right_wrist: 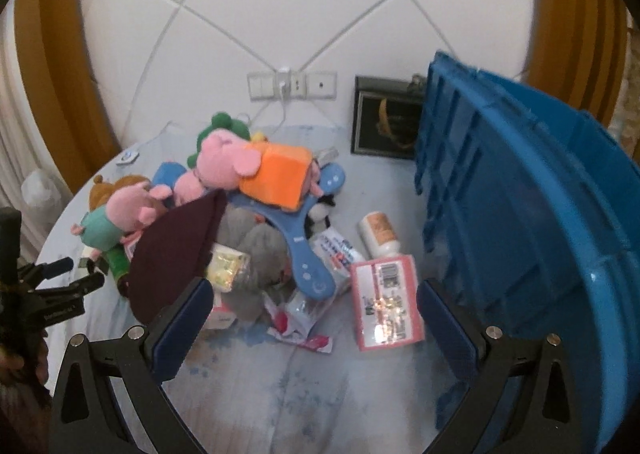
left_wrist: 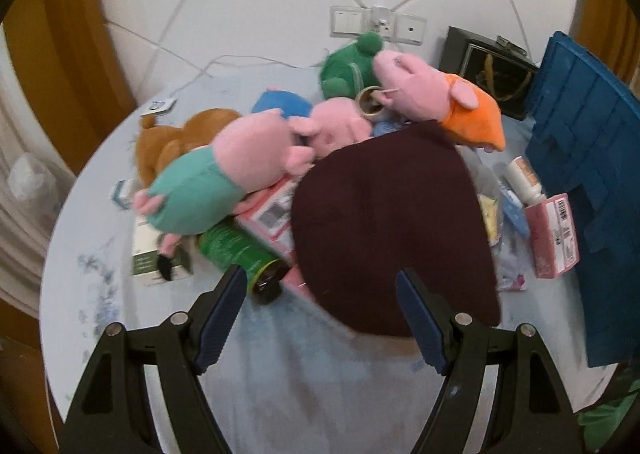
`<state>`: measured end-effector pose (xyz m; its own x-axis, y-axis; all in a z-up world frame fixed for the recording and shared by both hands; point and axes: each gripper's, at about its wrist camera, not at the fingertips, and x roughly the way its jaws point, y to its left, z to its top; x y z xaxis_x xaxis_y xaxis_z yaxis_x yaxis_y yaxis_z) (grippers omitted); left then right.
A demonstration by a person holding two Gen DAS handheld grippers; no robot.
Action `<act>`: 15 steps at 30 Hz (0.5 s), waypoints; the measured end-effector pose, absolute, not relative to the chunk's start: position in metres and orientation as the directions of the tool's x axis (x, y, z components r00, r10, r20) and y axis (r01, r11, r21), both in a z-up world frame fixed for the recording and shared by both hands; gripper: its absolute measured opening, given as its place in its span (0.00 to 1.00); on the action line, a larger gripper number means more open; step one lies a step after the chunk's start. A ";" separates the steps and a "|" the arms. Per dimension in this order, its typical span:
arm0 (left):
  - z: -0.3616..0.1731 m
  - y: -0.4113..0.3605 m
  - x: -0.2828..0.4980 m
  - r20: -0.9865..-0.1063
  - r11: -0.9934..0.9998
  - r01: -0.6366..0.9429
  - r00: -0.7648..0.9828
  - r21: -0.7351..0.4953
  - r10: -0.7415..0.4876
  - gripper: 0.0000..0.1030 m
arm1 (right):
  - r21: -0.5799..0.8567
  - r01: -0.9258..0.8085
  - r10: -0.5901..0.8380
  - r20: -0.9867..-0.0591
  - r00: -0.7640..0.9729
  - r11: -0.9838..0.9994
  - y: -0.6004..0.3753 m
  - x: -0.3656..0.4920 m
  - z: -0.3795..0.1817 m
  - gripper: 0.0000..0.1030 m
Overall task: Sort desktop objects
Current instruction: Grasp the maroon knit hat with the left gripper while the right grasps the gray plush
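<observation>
Well, hardly anything looked sorted as I watched: the whole heap sat piled in the middle of the counter (left_wrist: 100, 262), and from my feeds I could not see anything inside the blue crate (right_wrist: 520, 182) standing at the right edge. So I judged nearly all the work was left.

Starting at the left, my left hand-held gripper (left_wrist: 322, 296) hung released, jaws spread wide with nothing between them. Just ahead of its left finger lay the green can (left_wrist: 236, 250) on its side, near the teal-shirted pig plush (left_wrist: 208, 182). Directly in front, almost between the jaws, sprawled the dark maroon hat (left_wrist: 392, 222), covering the pile's middle. Behind it perched the orange-dressed pig plush (left_wrist: 436, 98).

Moving right, my right hand-held gripper (right_wrist: 314, 294) was likewise spread, empty. Ahead of it lay a blue plastic toy (right_wrist: 308, 254), a crumpled wrapper (right_wrist: 296, 318), then the pink box (right_wrist: 386, 300) just inside its right finger, with the white bottle (right_wrist: 378, 234) beyond. The crate stood just beside that finger, on its right.
</observation>
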<state>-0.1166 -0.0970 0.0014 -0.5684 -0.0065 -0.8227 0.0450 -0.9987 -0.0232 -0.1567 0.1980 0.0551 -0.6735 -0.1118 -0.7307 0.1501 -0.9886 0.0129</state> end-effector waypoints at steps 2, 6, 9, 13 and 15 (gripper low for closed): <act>0.000 -0.082 -0.129 -0.825 -1.000 0.010 -0.565 -0.028 0.018 0.74 | 0.022 0.153 -0.118 -0.745 -0.656 -0.988 0.199 -0.166 0.046 1.00; -0.007 -0.045 -0.157 -0.841 -0.997 -0.064 -0.536 -0.048 0.075 0.74 | 0.033 0.155 -0.124 -0.775 -0.620 -0.987 0.202 -0.183 0.030 1.00; -0.018 -0.017 -0.176 -0.852 -0.992 -0.115 -0.511 -0.059 0.110 0.74 | 0.040 0.145 -0.119 -0.794 -0.596 -0.989 0.208 -0.194 0.018 1.00; -0.041 0.005 -0.195 -0.873 -0.988 -0.155 -0.477 -0.029 0.100 0.74 | 0.048 0.128 -0.113 -0.815 -0.569 -0.991 0.216 -0.207 0.005 1.00; -0.049 0.006 -0.197 -0.871 -0.988 -0.148 -0.490 0.042 0.036 0.74 | 0.055 0.128 -0.117 -0.824 -0.555 -0.990 0.217 -0.214 -0.002 1.00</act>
